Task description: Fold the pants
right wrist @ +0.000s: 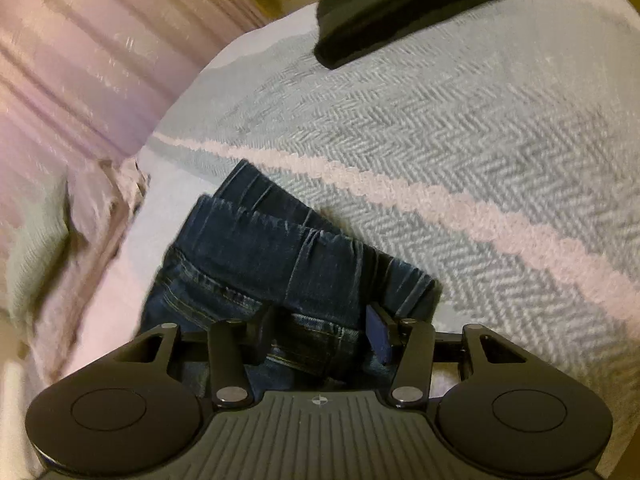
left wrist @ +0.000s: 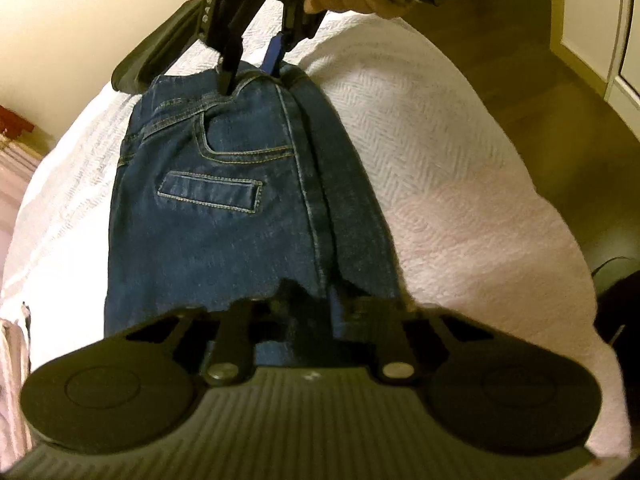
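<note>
Dark blue jeans lie folded into a compact stack on the white bedspread, back pocket and belt loop facing up. At the near end my left gripper has its fingers drawn in on the fold's edge, with denim pinched between them. My right gripper, held by a hand, stands at the far waistband end. In the right wrist view the right gripper is open, its fingers spread either side of the bunched jeans.
A flat black cushion lies on the bed beyond the jeans. The bed's edge drops to a wooden floor on the right. Pink curtains hang on the other side of the bed.
</note>
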`<state>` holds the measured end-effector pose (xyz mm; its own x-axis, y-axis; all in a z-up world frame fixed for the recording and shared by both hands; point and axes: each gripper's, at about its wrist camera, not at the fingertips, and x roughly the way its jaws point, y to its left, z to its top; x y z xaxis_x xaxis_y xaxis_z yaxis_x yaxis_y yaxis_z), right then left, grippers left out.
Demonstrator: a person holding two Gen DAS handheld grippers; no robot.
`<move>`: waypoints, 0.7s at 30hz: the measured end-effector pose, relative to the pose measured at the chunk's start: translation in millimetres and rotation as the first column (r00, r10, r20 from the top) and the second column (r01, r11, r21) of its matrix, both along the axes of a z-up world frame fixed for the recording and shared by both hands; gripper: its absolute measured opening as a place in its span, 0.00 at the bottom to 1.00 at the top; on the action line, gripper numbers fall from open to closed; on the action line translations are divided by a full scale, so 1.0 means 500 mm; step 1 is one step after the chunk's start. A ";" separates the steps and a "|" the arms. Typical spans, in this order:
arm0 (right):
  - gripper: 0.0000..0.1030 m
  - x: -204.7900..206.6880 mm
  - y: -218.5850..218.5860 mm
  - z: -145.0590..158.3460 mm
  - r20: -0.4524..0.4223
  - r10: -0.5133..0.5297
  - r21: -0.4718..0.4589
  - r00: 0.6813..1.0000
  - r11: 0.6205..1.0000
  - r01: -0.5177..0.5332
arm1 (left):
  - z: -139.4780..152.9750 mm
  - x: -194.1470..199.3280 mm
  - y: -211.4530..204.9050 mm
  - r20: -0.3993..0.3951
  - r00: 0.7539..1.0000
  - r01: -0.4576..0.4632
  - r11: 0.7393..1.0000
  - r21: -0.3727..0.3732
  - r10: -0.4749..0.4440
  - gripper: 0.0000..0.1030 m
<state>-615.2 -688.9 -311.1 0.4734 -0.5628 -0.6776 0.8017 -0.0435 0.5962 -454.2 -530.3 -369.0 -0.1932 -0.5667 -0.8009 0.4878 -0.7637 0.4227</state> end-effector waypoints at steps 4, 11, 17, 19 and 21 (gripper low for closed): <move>0.13 -0.004 0.006 0.036 -0.033 0.014 -0.010 0.999 1.000 -0.015 | 0.034 0.010 0.005 -0.038 0.999 -0.009 1.000 0.002 0.009 0.06; 0.11 -0.034 0.046 0.092 -0.137 0.006 -0.023 0.991 1.000 -0.010 | 0.090 -0.010 0.021 -0.122 0.992 0.035 0.998 0.054 -0.028 0.06; 0.23 -0.047 0.063 0.024 -0.169 -0.029 0.041 0.985 0.998 0.036 | 0.034 -0.024 -0.003 -0.083 0.997 0.017 0.992 0.128 -0.007 0.15; 0.29 -0.039 0.066 0.047 -0.220 0.006 0.025 0.975 1.000 0.000 | 0.049 -0.011 -0.005 -0.088 0.996 0.003 0.991 0.134 0.009 0.18; 0.32 -0.027 0.072 0.079 -0.284 0.043 -0.015 0.958 0.999 -0.050 | 0.081 0.015 -0.009 -0.127 0.991 -0.013 0.987 0.160 0.033 0.20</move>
